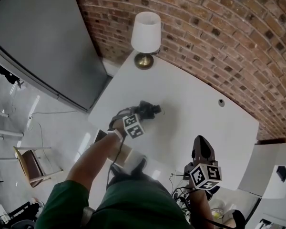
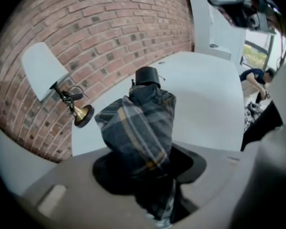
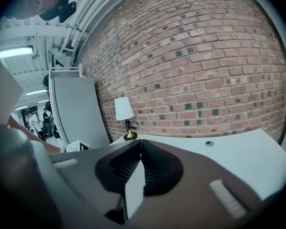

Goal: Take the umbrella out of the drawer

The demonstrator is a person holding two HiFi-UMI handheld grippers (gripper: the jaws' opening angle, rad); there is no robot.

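Above the white rectangular table [image 1: 214, 123], the head view shows the left gripper [image 1: 140, 115] reaching over the tabletop near its left edge, with a folded dark plaid fabric umbrella [image 1: 151, 109] at its jaws; whether the umbrella touches the surface cannot be told from this view. A table lamp with a white shade and round brass base [image 1: 146, 37] stands at the far corner against the red brick wall [image 1: 219, 27], and a large grey panel [image 1: 38, 42] lies to the left. The right gripper [image 1: 201, 144] hangs over the near right part of the table, well apart from the umbrella, below it a green sleeve [image 1: 62, 206] of the person. Left gripper view: the jaws are clamped on the bunched plaid canopy, and the umbrella's black cylindrical end [image 2: 148, 76] points away over the tabletop, with the lamp to its left. Right gripper view: the two jaws meet with nothing between them, pointing across the table toward the brick wall and the lamp.
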